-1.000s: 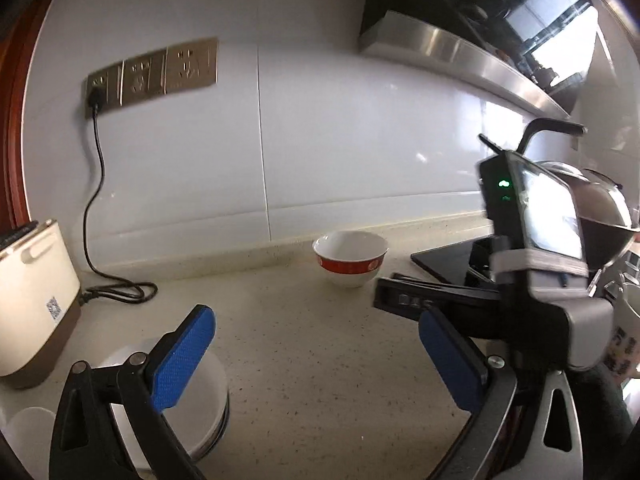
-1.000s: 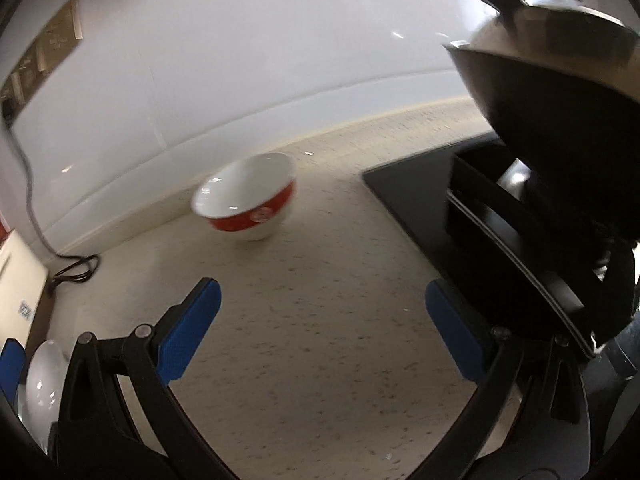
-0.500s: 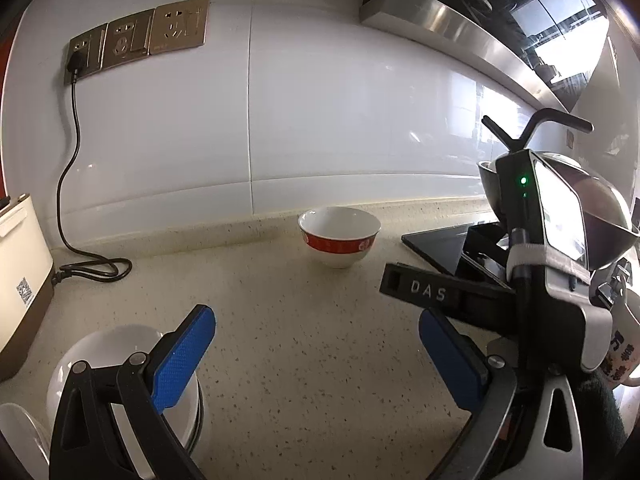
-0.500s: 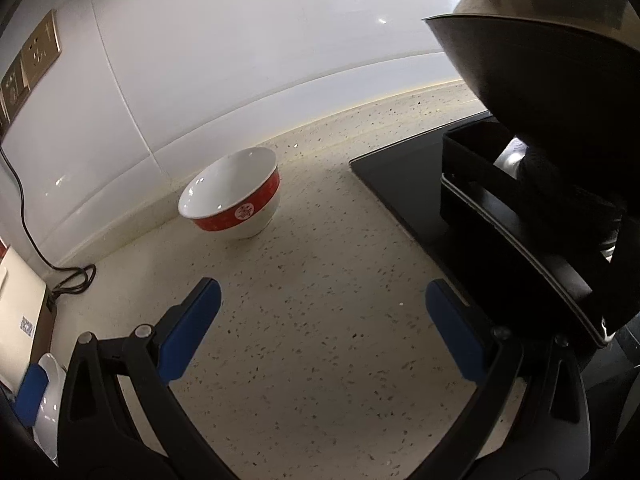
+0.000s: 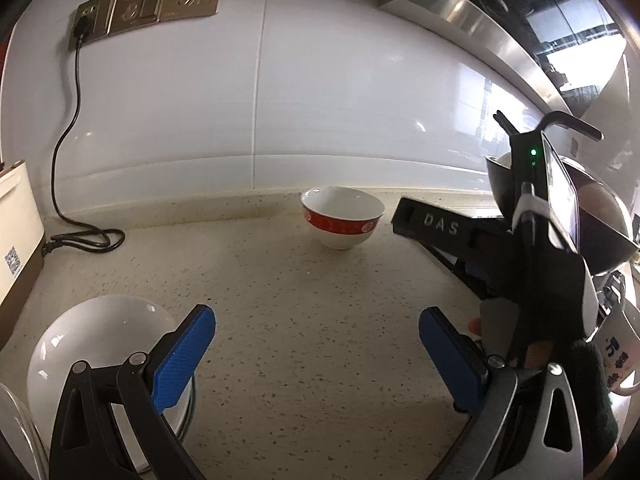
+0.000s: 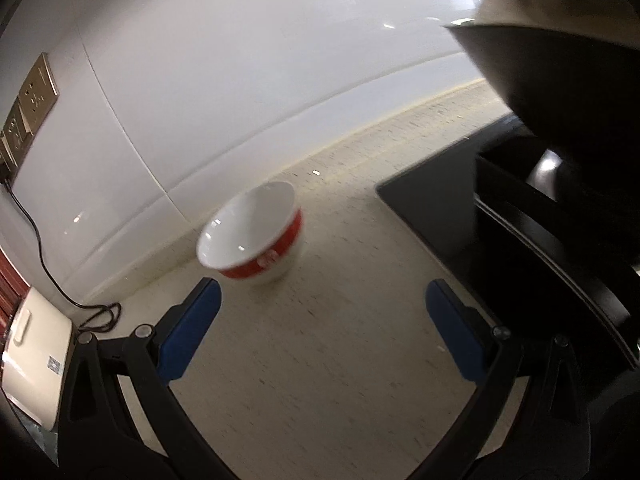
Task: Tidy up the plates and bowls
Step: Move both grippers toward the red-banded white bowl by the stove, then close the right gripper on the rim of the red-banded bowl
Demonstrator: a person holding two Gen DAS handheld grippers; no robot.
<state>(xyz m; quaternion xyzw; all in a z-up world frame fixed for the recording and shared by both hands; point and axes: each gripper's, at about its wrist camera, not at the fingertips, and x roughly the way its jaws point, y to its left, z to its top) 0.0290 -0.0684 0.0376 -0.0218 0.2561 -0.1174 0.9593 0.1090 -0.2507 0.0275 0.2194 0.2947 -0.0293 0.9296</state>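
Observation:
A white bowl with a red band (image 5: 342,216) stands upright on the speckled counter near the back wall; the right wrist view shows the same bowl (image 6: 254,232) just ahead of my right gripper (image 6: 322,328), slightly left of centre. That gripper is open and holds nothing. My left gripper (image 5: 316,354) is open too, further back from the bowl. White upturned bowls or plates (image 5: 100,336) are stacked at the lower left, partly behind the left finger. The right gripper's body (image 5: 536,240) fills the right side of the left wrist view.
A black wok (image 6: 568,72) sits on a black cooktop (image 6: 432,208) at the right. A cream appliance (image 5: 16,232) stands at the left, its black cord (image 5: 76,236) running up to wall sockets (image 5: 148,4). A printed mug (image 5: 616,356) is at the far right.
My right gripper has moved closer to the red-banded bowl, which now looks larger and blurred. The left gripper has shifted so the white stack shows more.

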